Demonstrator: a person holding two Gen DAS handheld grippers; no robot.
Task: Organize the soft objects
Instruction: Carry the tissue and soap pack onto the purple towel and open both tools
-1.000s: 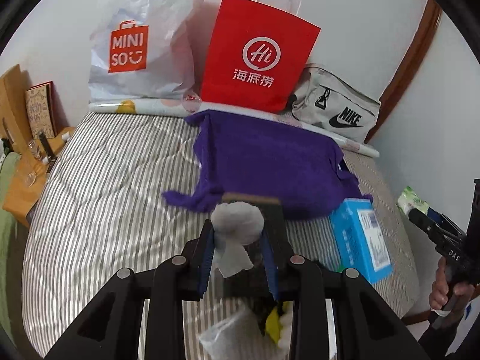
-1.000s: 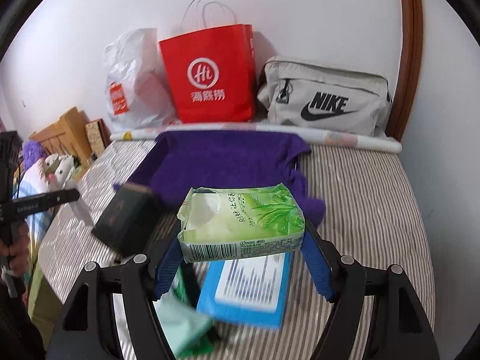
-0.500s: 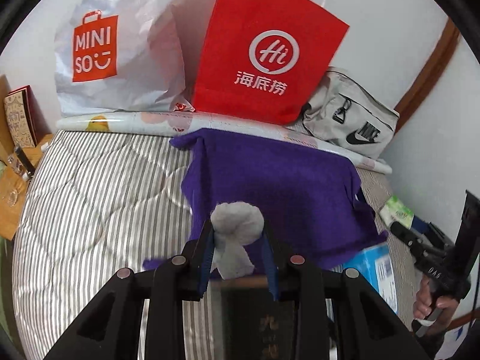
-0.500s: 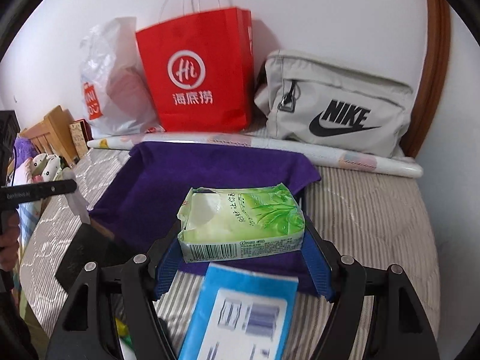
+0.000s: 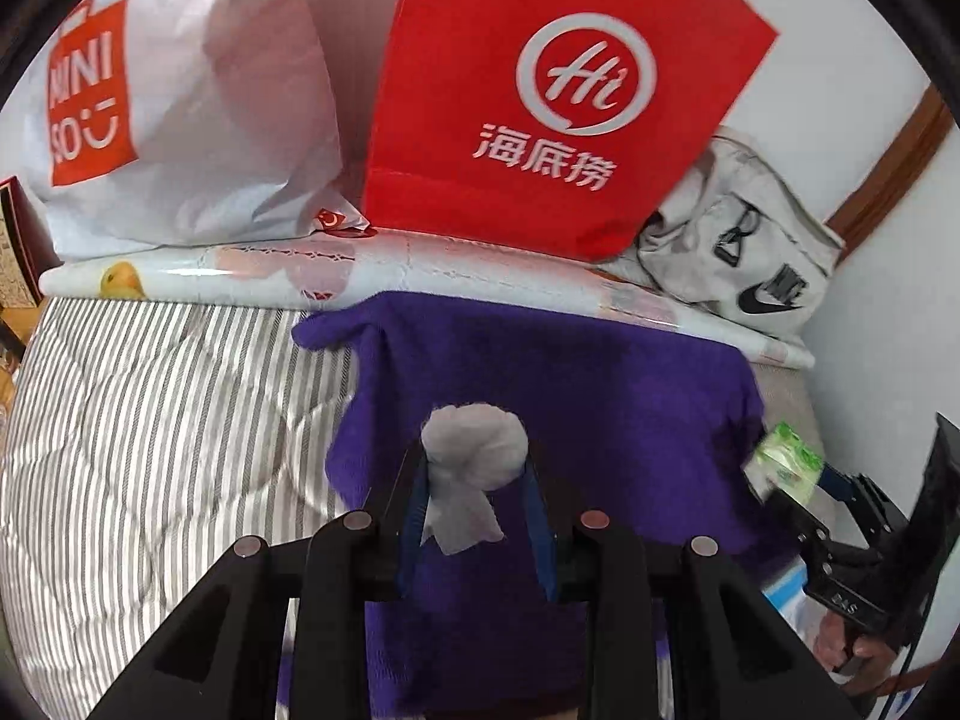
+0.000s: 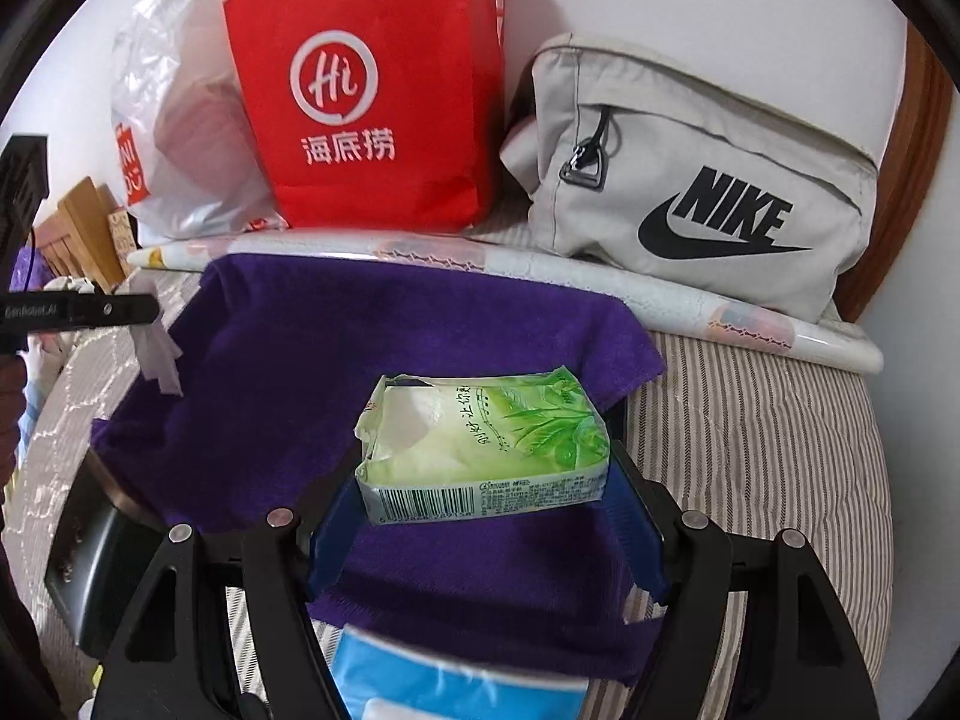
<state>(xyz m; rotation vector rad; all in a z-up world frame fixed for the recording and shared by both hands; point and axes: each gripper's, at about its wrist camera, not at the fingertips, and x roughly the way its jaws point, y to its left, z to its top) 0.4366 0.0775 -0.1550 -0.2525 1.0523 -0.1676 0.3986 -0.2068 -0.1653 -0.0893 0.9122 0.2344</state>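
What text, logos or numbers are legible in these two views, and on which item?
"Hi" over "海底捞": red paper bag.
"NIKE" with swoosh: grey pouch.
"MINISO", partly cut off: white plastic bag.
"GenRobot.AI": arm of the left tool.
Green tissue pack in the right tool: barcode, digits and Chinese print too small to read.
Blue pack: print blurred.

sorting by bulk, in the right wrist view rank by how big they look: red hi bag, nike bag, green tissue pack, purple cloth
1. purple cloth
2. red bag and Nike bag: look alike, so no ranking.
3. green tissue pack, smallest-looking though nearest the camera, gripped in the right gripper.
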